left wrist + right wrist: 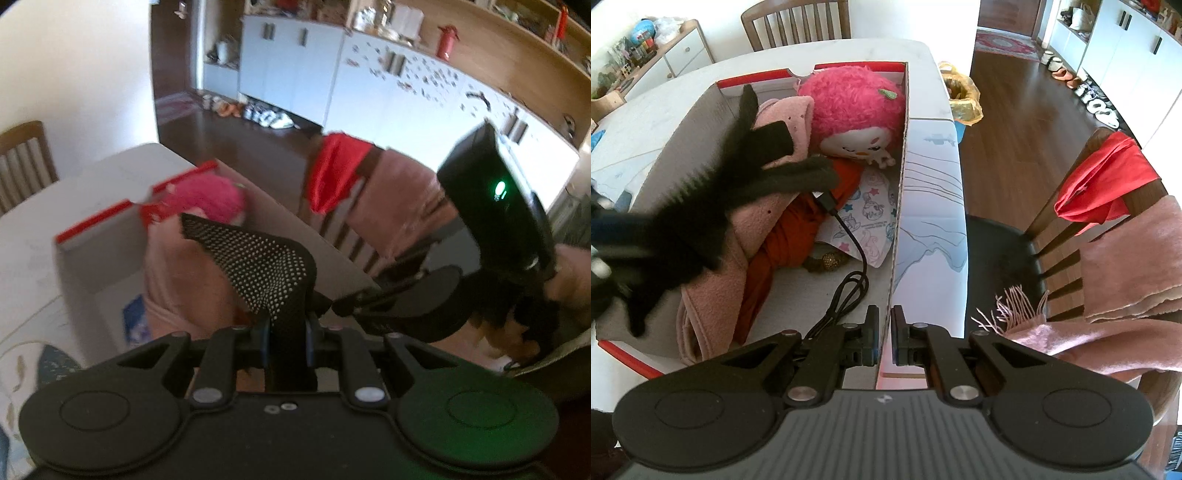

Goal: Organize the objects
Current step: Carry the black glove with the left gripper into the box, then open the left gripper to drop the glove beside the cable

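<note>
A black glove (258, 258) with white grip dots is pinched in my left gripper (287, 330), which is shut on its cuff end. In the right wrist view the same glove (701, 206) hangs blurred over the open cardboard box (899, 206), its fingers spread above a pink fleece (713, 295). My right gripper (884, 339) is shut on the box's near right wall. The box also holds a pink plush doll (853, 107), an orange cloth (790, 229), a black cable (849, 284) and a printed packet (871, 210). The right gripper's housing (495, 206) shows with a green light.
The box (96, 221) stands on a white table (923, 55). A wooden chair (1067, 236) to the right carries a red cloth (1104, 177) and a pink fringed scarf (1126, 269). A yellow-lined bin (962, 96) sits past the table's edge. Another chair (798, 22) stands at the far side.
</note>
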Demonstrator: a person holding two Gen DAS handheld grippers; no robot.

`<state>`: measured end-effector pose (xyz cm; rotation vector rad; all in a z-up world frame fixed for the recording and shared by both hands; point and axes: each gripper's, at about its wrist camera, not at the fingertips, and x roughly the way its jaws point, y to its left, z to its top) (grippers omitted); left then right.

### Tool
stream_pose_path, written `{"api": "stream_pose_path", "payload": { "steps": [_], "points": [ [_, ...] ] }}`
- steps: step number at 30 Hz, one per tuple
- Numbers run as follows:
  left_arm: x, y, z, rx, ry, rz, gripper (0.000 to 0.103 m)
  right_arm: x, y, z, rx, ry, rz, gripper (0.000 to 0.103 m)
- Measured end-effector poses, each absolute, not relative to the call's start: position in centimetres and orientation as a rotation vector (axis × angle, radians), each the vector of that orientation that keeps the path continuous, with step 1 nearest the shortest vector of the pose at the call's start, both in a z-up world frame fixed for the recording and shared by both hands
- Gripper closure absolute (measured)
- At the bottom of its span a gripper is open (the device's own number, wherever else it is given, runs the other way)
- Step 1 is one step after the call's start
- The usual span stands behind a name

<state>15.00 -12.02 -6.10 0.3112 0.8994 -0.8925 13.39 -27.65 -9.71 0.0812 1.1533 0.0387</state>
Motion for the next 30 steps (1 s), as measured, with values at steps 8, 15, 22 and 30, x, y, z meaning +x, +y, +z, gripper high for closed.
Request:
{"api": "stream_pose_path", "payload": {
  "steps": [8,15,22,30],
  "points": [
    [16.0,-14.1,-9.5,0.340,1.004,-0.934,0.088,13.3,-27.6,-9.7,0.080,1.149,0.042,0.097],
    [16.8,-14.8,-11.6,0.340,1.084,-0.941,0.087,13.3,-27.7,-9.7,0.081,1.149,0.042,0.097],
    [17.7,-15.0,-13.1,0.341,1.152,-0.944,0.080,13.3,-27.7,-9.7,0.080,1.148,0.041,0.097],
    [17.9,-14.6,-13.1,0.330,1.144,-0.929,0.050,13.2,-27.7,-9.6,0.083,1.147,0.038,0.097]
  ]
}}
